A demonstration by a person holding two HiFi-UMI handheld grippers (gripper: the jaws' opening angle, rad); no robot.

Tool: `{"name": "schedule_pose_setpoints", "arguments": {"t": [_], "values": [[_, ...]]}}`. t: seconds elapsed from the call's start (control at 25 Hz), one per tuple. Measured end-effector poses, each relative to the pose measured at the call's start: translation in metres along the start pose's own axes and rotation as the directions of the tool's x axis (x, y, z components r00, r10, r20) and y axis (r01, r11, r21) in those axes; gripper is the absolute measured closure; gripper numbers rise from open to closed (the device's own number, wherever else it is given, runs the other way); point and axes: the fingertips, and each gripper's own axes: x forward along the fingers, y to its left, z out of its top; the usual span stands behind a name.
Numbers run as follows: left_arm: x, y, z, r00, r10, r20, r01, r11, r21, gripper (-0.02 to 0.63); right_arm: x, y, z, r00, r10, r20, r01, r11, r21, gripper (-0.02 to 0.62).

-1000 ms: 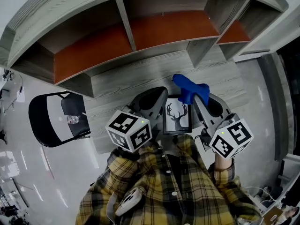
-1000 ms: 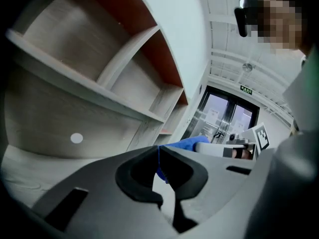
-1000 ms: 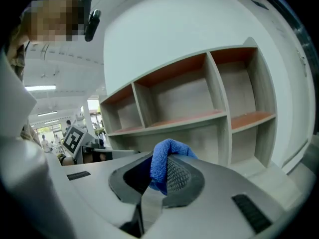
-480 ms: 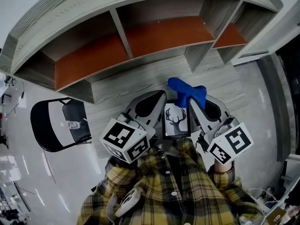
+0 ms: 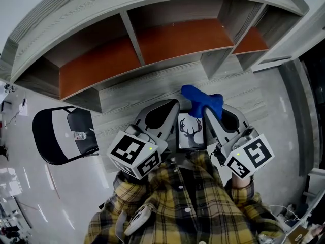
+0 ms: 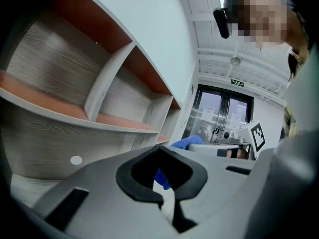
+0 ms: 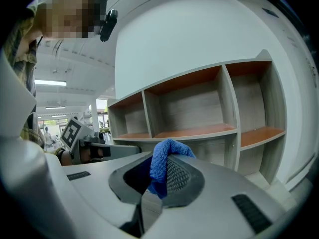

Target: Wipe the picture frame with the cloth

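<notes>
The picture frame [image 5: 191,131], black-edged with a deer print, lies face up between my two grippers, close to the person's plaid shirt. My left gripper [image 5: 176,105] is at its left edge with the jaws closed. In the left gripper view a pale sliver with a dark rim, which looks like the frame's edge [image 6: 168,208], sits in the seam of the left gripper [image 6: 167,195]. My right gripper [image 5: 208,112] is shut on the blue cloth [image 5: 203,99], which bunches over the frame's top right corner. In the right gripper view the blue cloth [image 7: 162,171] hangs from the right gripper [image 7: 149,188].
A grey wooden shelf unit [image 5: 137,39] with orange-brown shelves stands behind the grey tabletop [image 5: 152,85]. A black chair [image 5: 63,133] is on the white floor to the left. A white wall panel [image 5: 299,29] is at the right.
Both grippers and the frame have risen a little toward the head camera. The left gripper has rolled, so its marker cube has tilted. The cloth stays in the right jaws.
</notes>
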Motion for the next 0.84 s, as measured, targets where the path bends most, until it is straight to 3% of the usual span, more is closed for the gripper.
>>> {"name": "schedule_pose_setpoints", "arguments": {"t": [0.4, 0.84], "values": [[0.002, 0.004, 0.002, 1.000, -0.009, 0.009, 0.009, 1.000, -0.016, 0.601, 0.008, 0.001, -0.012, 0.998, 0.014, -0.059, -0.014, 1.000, 0.007, 0.554], [0.014, 0.010, 0.002, 1.000, -0.012, 0.006, 0.012, 0.999, -0.034, 0.601, 0.013, -0.007, -0.011, 0.998, 0.029, -0.060, -0.029, 1.000, 0.008, 0.554]]}}
